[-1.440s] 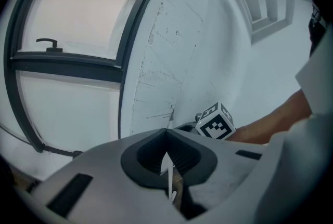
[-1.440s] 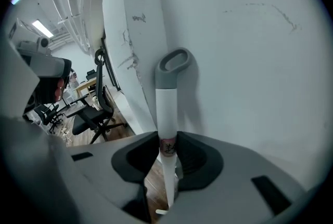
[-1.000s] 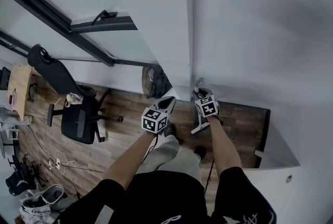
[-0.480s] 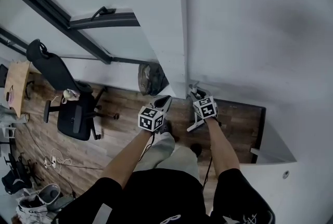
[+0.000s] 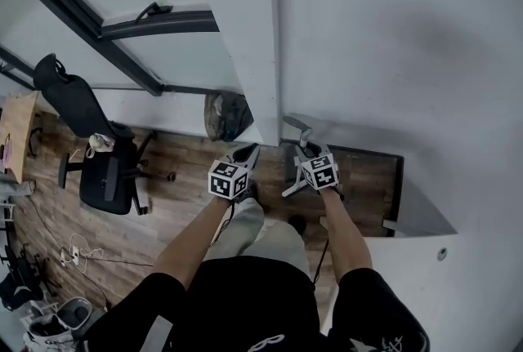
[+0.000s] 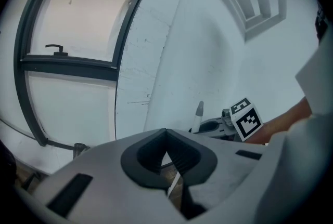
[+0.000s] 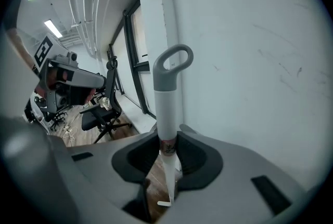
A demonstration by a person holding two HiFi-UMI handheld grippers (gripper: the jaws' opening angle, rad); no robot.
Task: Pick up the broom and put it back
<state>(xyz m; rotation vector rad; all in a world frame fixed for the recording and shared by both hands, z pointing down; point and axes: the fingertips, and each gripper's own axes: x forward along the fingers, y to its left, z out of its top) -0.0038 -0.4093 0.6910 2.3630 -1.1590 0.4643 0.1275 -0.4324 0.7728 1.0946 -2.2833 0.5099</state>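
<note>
Two grippers are in view, the left gripper (image 5: 245, 153) and the right gripper (image 5: 300, 148). Each carries one marker cube, so two cubes: one (image 5: 227, 180) on the left and one (image 5: 320, 171) on the right. Two bare forearms reach out to them.

There is one broom (image 7: 167, 106), with one grey loop at the end of its handle.

On the wooden floor stands one black office chair (image 5: 104, 172). One dark bag (image 5: 225, 115) sits against the wall. One wooden desk (image 5: 14, 131) shows at the left edge. The window (image 5: 176, 56) has one handle (image 5: 152, 11). Pale shoes (image 5: 57, 319) lie at the lower left, too cropped to count.
</note>
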